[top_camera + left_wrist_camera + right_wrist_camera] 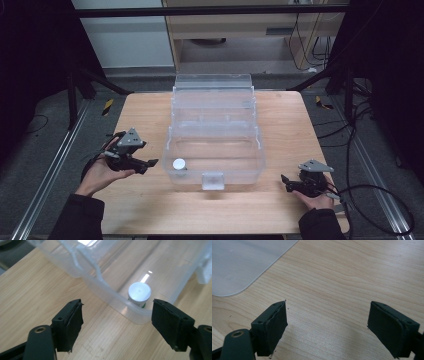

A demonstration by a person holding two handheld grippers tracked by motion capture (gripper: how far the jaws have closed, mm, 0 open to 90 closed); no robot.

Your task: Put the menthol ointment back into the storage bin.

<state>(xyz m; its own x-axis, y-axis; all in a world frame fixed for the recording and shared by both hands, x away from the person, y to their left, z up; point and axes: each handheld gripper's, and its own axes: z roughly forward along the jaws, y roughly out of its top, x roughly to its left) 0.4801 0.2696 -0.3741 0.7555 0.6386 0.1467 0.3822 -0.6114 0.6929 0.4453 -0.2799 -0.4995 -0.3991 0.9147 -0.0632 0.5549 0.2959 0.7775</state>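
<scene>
Both tongs gape, empty: left tongs point(142, 164) at 9 o'clock of the clear box point(215, 120), right tongs point(289, 184) at 4. The white-capped jar point(179, 164) stands inside the box's near-left corner; reaching over, a jaw could catch the wall and shove the box across the worktop point(140, 200).

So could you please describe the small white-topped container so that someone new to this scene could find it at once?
Start at the wooden table and find the large clear plastic box open at its middle. Look inside the box's front compartment, at its left corner nearest the left hand-held gripper. The small round container stands there upright, its flat white lid the one opaque thing inside the see-through box.
</scene>
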